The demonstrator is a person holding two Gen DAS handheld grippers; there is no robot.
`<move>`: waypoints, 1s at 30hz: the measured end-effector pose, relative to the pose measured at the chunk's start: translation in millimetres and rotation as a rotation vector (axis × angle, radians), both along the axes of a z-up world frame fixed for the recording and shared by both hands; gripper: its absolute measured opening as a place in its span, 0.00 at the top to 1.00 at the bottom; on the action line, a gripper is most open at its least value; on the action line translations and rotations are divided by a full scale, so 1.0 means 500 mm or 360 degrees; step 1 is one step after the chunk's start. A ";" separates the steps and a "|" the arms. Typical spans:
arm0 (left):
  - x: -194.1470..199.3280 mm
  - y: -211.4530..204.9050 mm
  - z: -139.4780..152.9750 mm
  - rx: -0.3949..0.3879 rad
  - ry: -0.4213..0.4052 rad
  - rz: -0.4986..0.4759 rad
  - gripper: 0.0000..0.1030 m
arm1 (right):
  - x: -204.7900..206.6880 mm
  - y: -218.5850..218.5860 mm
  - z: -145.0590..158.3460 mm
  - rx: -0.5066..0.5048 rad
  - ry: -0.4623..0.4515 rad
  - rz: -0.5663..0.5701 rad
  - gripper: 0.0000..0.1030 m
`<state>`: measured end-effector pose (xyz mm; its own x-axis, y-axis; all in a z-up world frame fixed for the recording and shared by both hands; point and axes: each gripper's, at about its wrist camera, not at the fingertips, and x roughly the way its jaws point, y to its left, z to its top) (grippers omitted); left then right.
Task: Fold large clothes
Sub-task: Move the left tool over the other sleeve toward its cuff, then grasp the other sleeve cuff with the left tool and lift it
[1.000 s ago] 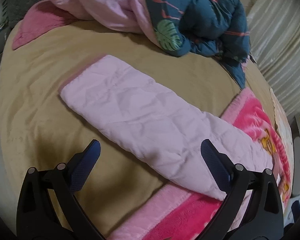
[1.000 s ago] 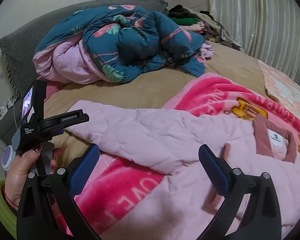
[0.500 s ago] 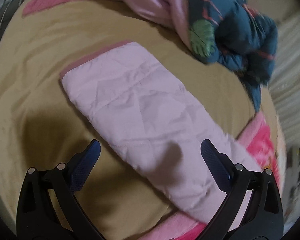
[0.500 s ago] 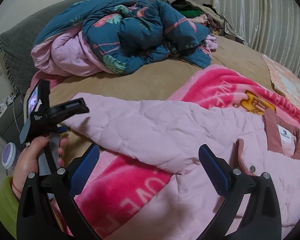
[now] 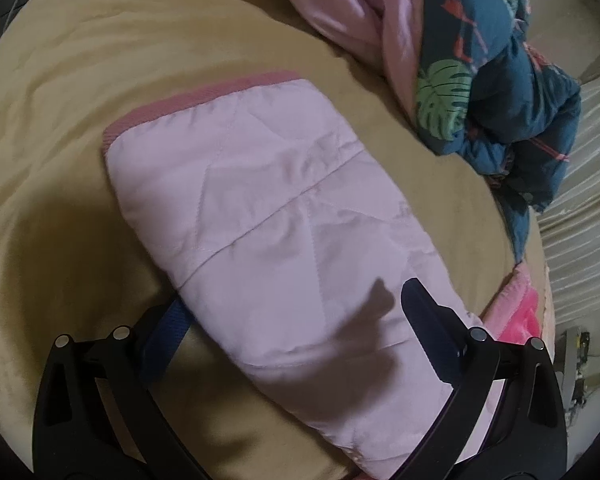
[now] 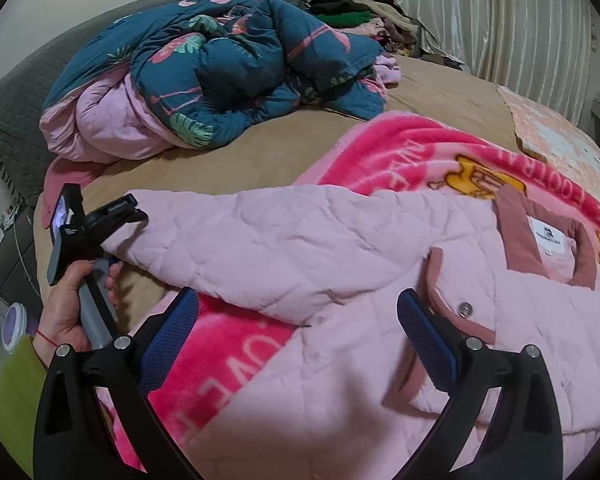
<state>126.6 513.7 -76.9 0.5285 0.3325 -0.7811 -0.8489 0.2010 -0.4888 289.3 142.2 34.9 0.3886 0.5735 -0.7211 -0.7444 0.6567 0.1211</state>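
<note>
Sleeve (image 5: 268, 216) of the pink jacket (image 6: 380, 280) lies flat on the tan sheet (image 5: 60, 120), cuff (image 5: 188, 100) farthest from me. My left gripper (image 5: 296, 312) straddles it, fingers apart, one slipped under the sleeve's edge. My right gripper (image 6: 300, 316) hangs open above the jacket's body, which rests on the pink blanket (image 6: 400, 152). A duvet (image 6: 236, 64) is heaped beyond.

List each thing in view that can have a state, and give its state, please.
Pink jacket: spread flat on the bed, front open, not yet folded.
Jacket sleeve: stretched out flat, cuff farthest from the camera.
Left tool: open, one finger under the sleeve edge, one above.
Right tool: open, above the jacket, holding nothing.
Flamingo quilt: bunched in a heap.
Pink blanket: spread under the jacket.
</note>
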 end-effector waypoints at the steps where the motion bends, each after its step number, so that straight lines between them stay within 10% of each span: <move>1: 0.001 -0.001 0.002 0.0012 -0.0005 -0.0011 0.18 | 0.003 -0.007 0.000 0.0005 0.0004 -0.0011 0.04; 7: -0.016 -0.004 0.019 0.0067 -0.0106 0.0028 0.75 | 0.013 -0.041 0.007 0.0024 0.0005 -0.0068 0.04; 30: 0.069 -0.282 0.357 0.0665 -0.0588 -0.0580 0.92 | 0.002 -0.229 0.049 0.0089 -0.0045 -0.0254 0.04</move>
